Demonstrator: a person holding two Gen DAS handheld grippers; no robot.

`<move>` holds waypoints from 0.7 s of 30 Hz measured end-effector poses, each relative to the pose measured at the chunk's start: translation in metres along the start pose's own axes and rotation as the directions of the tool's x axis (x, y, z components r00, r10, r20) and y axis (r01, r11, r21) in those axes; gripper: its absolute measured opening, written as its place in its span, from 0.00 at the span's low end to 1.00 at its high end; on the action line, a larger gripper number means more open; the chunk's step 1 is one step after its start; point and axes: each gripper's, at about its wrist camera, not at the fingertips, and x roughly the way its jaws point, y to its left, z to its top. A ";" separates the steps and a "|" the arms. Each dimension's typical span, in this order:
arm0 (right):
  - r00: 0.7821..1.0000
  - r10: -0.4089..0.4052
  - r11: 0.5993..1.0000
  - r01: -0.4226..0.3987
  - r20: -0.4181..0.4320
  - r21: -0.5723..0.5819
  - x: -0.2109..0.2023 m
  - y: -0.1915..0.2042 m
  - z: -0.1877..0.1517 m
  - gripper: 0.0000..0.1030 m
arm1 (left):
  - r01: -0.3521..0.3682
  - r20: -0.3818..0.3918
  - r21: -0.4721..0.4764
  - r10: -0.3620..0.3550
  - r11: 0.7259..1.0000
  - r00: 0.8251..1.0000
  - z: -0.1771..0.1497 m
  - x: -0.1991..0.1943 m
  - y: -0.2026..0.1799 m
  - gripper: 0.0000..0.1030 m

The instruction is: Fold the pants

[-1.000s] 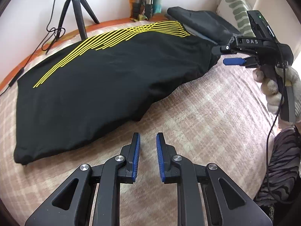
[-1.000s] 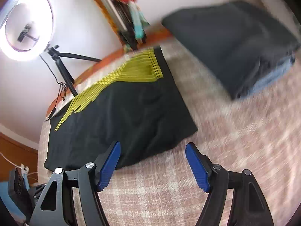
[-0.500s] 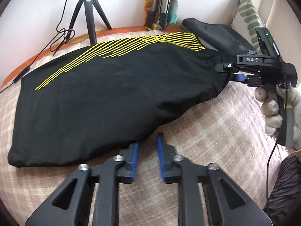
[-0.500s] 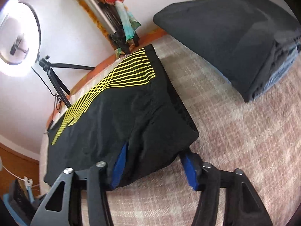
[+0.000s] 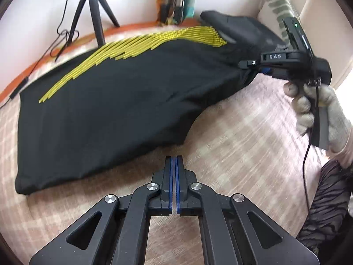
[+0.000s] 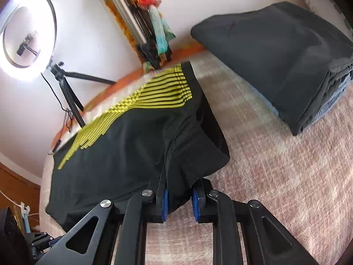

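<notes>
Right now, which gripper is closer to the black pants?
Right. The right gripper is clamped on a bunched corner of the black pants, lifting it slightly. The left gripper is shut and empty, just short of the pants' near edge, over the bedspread.

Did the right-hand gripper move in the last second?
Yes. The right gripper went forward onto the black pants, away from open bedspread, and shut on their corner.
</notes>
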 end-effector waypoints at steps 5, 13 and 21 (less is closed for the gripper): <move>1.000 0.023 0.999 -0.022 -0.013 0.029 0.001 -0.006 0.001 0.19 | 0.040 0.032 0.019 -0.040 0.999 0.999 0.004 -0.025 -0.004 0.01; 0.990 0.142 0.982 -0.140 -0.010 0.124 -0.004 -0.019 0.000 0.44 | -0.059 0.144 0.008 0.057 0.998 0.988 0.047 -0.027 -0.005 0.01; 0.984 0.180 0.965 -0.174 -0.012 0.196 -0.013 -0.035 0.001 0.44 | -0.082 0.031 0.080 0.079 0.993 0.996 0.039 0.027 -0.011 0.01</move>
